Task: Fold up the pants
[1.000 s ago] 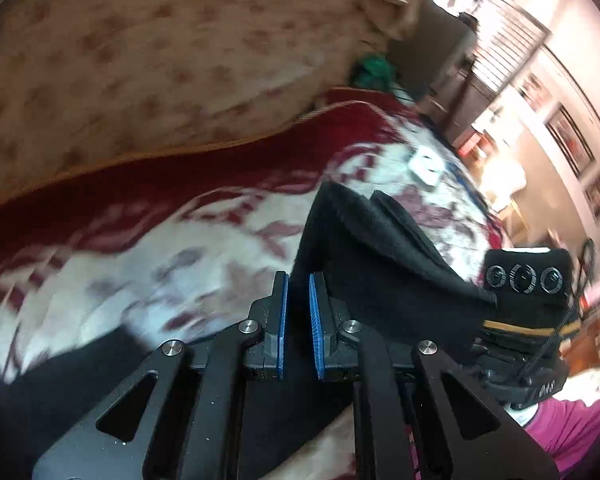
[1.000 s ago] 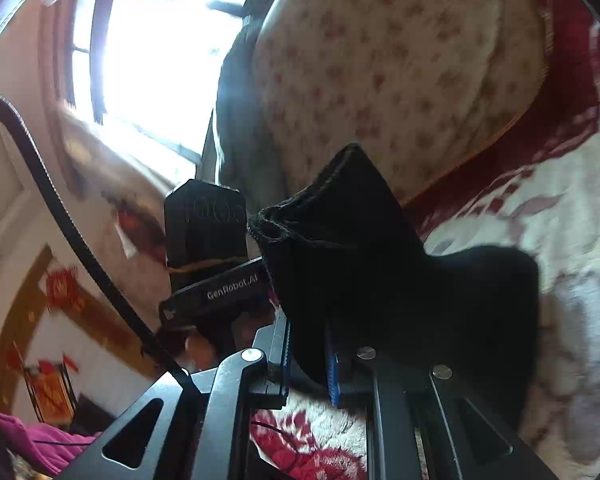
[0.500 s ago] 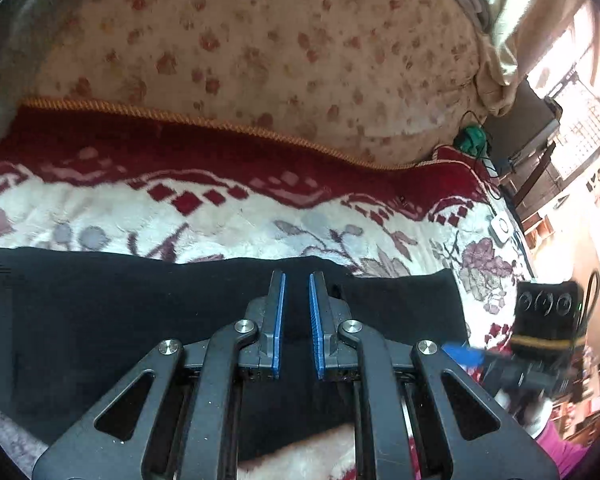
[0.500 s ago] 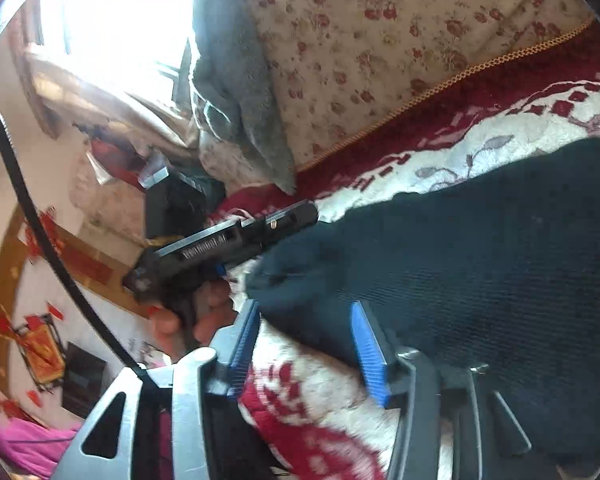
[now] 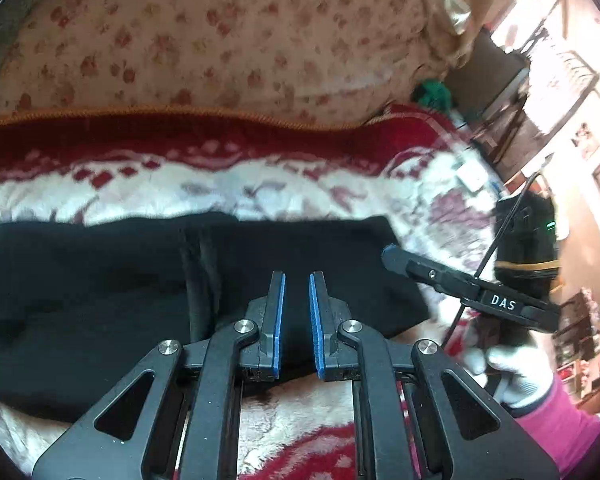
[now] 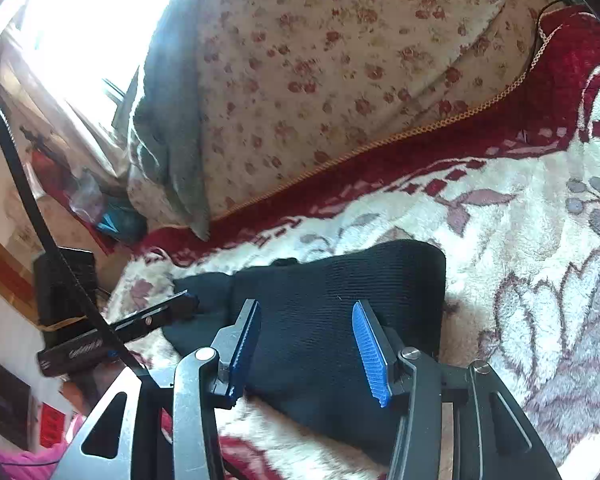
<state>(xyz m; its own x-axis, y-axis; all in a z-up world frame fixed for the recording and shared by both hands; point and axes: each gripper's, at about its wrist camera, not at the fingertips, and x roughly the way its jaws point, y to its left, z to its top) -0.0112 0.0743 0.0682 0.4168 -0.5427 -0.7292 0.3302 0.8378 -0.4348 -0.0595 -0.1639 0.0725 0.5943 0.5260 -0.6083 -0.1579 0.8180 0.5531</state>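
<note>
**Black pants flat on the blanket, both grippers over the cloth**

Lying spread across a fleecy cream-and-red flower-patterned blanket [image 5: 260, 184], the black knit pants [image 5: 100, 280] form a wide flat band, one layer lapped over another, with a vertical ridge of cloth near the middle in the left wrist view. The right wrist view shows the ribbed end of the garment [image 6: 320, 300], its far edge straight and its corner rounded on the blanket [image 6: 520, 240].

Left gripper [image 5: 297, 316]: blue-padded jaws nearly together, a narrow slot between them, nothing pinched that the frame shows. The tips hang over the near edge of the pants; contact with the fabric cannot be told. In the right wrist view the same tool [image 6: 180, 304] shows from the side, its tip at the left corner of the cloth.

Right gripper [image 6: 306, 344]: blue ribbed pads stand well apart, black fabric behind the gap, pads not pressing on it. From the left wrist view this gripper [image 5: 392, 256] reaches in from the right, its tip at the right end of the pants, held by a white-gloved hand [image 5: 512, 372] with a pink sleeve [image 5: 560, 420].

Behind the blanket a cream quilt with small red flowers [image 5: 220, 40] rises in a mound; a grey cloth [image 6: 168, 120] drapes over its left side in the right wrist view.
</note>
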